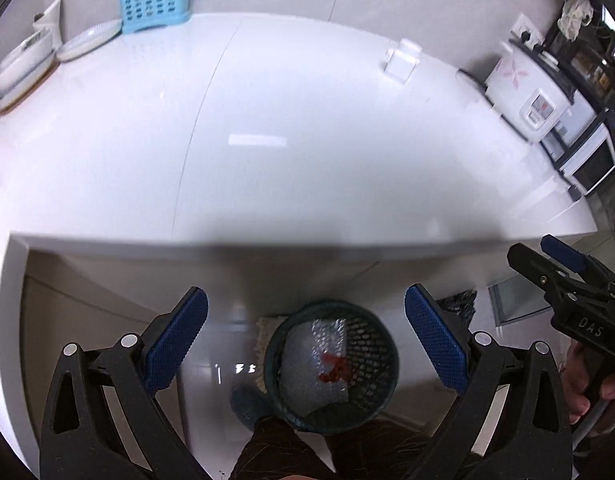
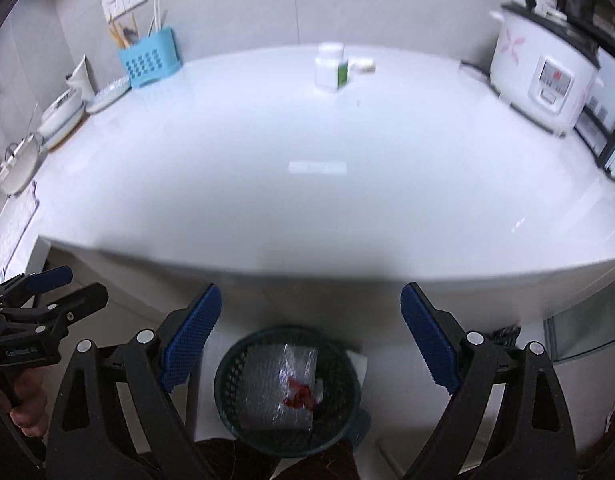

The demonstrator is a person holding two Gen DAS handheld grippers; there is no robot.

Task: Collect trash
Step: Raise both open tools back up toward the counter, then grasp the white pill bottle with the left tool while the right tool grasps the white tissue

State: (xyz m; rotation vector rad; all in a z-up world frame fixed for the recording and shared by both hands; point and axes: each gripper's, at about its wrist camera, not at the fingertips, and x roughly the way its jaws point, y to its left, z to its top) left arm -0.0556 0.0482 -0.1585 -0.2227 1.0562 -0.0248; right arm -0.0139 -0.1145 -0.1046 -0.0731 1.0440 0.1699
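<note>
Along the worktop's [image 2: 307, 184] far left edge sit a white pot [image 2: 17, 168], a stack of white dishes [image 2: 63, 112] and a shallow plate [image 2: 109, 94]. At the back left corner a blue holder [image 2: 149, 64] stands against the wall with chopsticks poking out of it. Further right, near the back edge, there is a white pill bottle [image 2: 329, 68] with a green label and a small pale thing just beside it, too blurred to tell what it is. A white rice cooker [image 2: 543, 76] with a pink pattern fills the back right corner.

Below the worktop's near edge, a dark mesh wastebasket [image 2: 287, 390] stands on the pale floor. The trash lies inside it: a sheet of bubble wrap [image 2: 275, 384] with a red scrap [image 2: 301, 394] on top.

The left gripper [image 1: 305, 346] hangs above the basket, its blue pads wide apart and nothing between them. The right gripper [image 2: 309, 344] hangs just beside it in the same way, jaws spread wide and empty. Each one shows at the edge of the other's view, with a hand [image 1: 587, 384] wrapped round its handle.
</note>
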